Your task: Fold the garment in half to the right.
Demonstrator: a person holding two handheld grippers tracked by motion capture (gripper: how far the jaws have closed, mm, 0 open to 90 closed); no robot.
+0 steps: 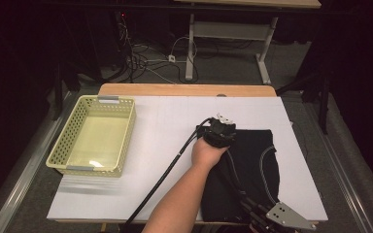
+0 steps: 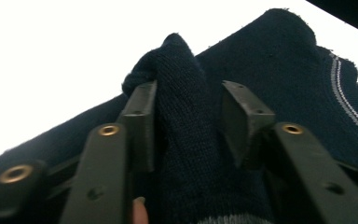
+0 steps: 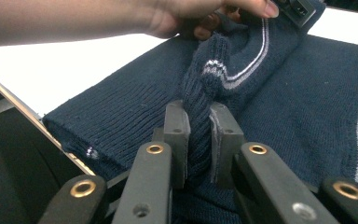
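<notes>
White table (image 1: 165, 131): sweater (image 1: 252, 160) lengthwise, front-to-back

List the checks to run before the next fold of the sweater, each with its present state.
1. Right gripper shut on a sweater fold: ok.
2. Left gripper free of the knit: cannot tell; one pad touches the fabric between the jaws, the other stands apart.
3. Sweater fully on the table: not ok; its near hem reaches the front edge.
4. Basket apart from the sweater: ok.
5. Left cable off the sweater: ok, it runs over bare table.
</notes>
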